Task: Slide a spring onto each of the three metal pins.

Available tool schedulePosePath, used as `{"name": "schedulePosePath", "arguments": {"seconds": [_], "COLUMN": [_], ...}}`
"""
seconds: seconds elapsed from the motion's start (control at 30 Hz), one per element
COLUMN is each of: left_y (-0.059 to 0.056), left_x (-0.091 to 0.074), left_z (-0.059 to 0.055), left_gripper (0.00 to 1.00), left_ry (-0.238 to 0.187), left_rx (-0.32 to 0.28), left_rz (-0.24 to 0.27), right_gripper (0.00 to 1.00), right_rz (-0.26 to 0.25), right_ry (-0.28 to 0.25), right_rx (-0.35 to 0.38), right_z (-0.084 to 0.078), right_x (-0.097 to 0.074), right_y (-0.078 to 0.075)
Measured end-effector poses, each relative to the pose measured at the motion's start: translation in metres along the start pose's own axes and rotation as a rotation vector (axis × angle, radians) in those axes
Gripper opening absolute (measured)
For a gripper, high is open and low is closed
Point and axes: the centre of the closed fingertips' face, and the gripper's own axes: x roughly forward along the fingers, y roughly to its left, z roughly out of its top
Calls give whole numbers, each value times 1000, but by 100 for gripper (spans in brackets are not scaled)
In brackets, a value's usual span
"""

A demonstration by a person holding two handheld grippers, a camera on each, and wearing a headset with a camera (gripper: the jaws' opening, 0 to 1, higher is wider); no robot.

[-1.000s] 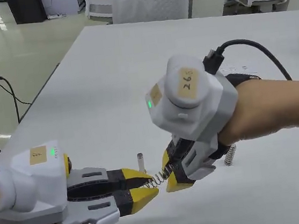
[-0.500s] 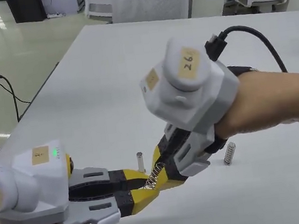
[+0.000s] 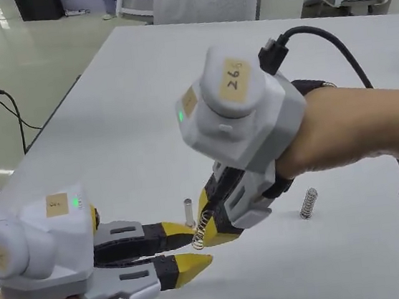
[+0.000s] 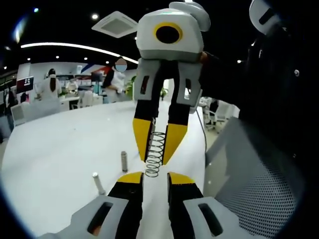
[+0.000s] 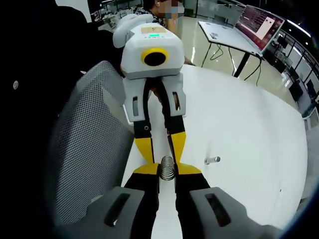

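Now that the spring [image 3: 202,230] has tipped from level to steep, we list it clamped in the right hand-held gripper [image 3: 211,222] beside a bare pin [image 3: 188,212], nearing threading; left hand-held gripper [image 3: 185,246]: jaws apart, empty.

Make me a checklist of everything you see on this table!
Surface: white table, mostly bare.
Job's things: spring held off the table; second spring standing upright on the table; one bare pin and another pin beside it.
Clutter: nothing seen.
Grippers: right gripper shut on the spring; left gripper open, empty, facing it.
Cables: black cable on the right gripper.
Surroundings: office chairs, shiny floor.
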Motion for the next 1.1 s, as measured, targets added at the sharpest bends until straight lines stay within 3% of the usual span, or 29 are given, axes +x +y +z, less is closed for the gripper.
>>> {"name": "schedulePosePath", "arguments": {"seconds": [0.33, 0.7, 0.87, 1.1], "left_y": [11, 16, 15, 14], "left_x": [-11, -18, -20, -20], "left_z": [-12, -18, -20, -21], "left_gripper": [32, 51, 53, 56], "left_ry": [5, 8, 16, 20], "left_rx": [-47, -79, -78, -77], "left_rz": [73, 129, 132, 135], "right_gripper": [8, 8, 8, 8], "right_rz": [-41, -102, -134, -138], "right_ry": [54, 70, 91, 95], "right_rx": [7, 34, 26, 33], "right_z": [-11, -14, -14, -11], "right_x": [-2, -3, -1, 10], "right_y": [-20, -47, -62, -81]}}
